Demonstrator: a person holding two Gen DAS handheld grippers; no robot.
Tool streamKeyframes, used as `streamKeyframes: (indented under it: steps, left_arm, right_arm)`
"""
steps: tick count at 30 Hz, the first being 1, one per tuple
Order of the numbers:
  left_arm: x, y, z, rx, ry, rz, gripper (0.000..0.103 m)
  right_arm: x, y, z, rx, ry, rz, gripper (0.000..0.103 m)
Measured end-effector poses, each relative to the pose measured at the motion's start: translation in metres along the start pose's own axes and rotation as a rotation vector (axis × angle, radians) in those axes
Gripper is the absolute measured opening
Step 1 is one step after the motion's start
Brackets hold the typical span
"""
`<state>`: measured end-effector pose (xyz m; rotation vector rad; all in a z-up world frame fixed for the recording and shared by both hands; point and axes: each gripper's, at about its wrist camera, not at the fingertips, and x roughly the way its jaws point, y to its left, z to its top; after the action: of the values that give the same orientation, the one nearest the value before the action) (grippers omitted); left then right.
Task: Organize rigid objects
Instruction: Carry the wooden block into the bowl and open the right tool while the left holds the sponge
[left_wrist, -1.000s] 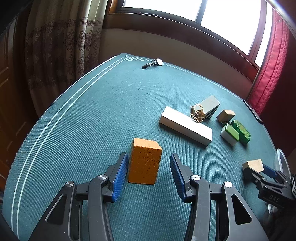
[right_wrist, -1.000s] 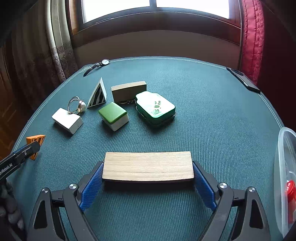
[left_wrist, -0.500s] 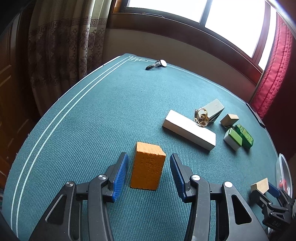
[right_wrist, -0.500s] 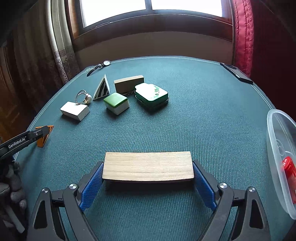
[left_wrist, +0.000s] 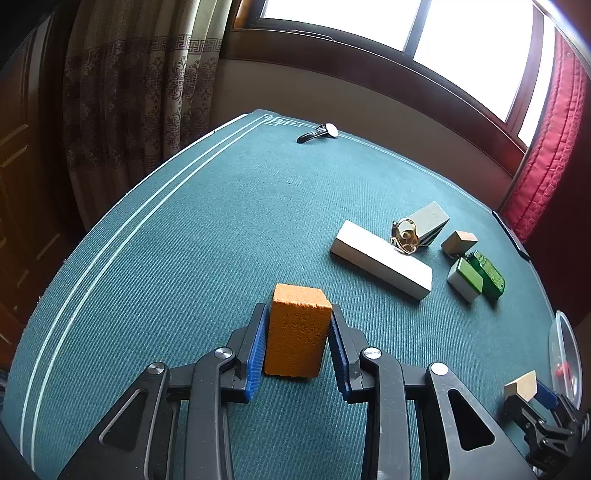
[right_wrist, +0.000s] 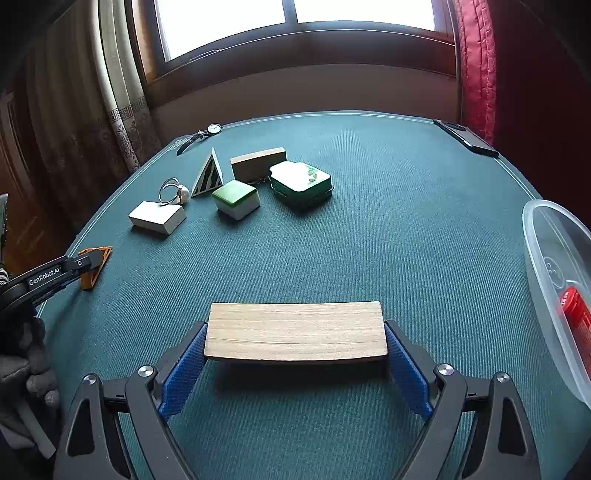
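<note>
A: Biggest first. Desk (left_wrist: 184, 258), teal cloth, white border lines. Clear plastic tub (right_wrist: 554, 266) at the right edge, something red inside.

B: Hand-held grippers?

A: Left hand-held gripper (left_wrist: 297, 332) is clamped on the orange block (left_wrist: 297, 328), blue pads against both of its sides, block upright on the desk. Right hand-held gripper (right_wrist: 295, 354) grips the wooden plank (right_wrist: 295, 332) by its two short ends; the shadow below suggests it is off the cloth, near the tub.

B: Loose stuff?

A: Long white block (left_wrist: 380, 264) lying flat, mid desk. Behind it a grey wedge (left_wrist: 428, 219) with a ring (left_wrist: 405, 236) just beside it. To the right a green tin (right_wrist: 301, 181), the green-topped white cube (right_wrist: 236, 197) near it, a small wooden block (right_wrist: 258, 164) behind, close to the tin.

B: Smaller?

A: Black phone (right_wrist: 465, 138), far right edge. Wristwatch (left_wrist: 319, 133) at the far edge, well apart from the rest.
</note>
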<state>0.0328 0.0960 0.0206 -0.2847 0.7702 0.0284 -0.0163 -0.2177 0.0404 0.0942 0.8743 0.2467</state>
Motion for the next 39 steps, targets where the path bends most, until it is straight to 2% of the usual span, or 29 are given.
streamKeyframes:
  steps: [15, 32, 39]
  left_arm:
    - [-0.016, -0.036, -0.020, 0.052, 0.021, -0.022, 0.033]
    - [-0.035, -0.102, -0.033, 0.150, 0.023, -0.068, 0.033]
    - [-0.038, -0.137, -0.042, 0.208, 0.031, -0.099, 0.033]
  right_arm:
    - [-0.025, -0.020, -0.013, 0.049, -0.014, 0.017, 0.093]
    - [-0.077, -0.074, -0.014, 0.117, -0.148, 0.000, 0.093]
    - [-0.097, -0.106, -0.016, 0.150, -0.196, -0.037, 0.093]
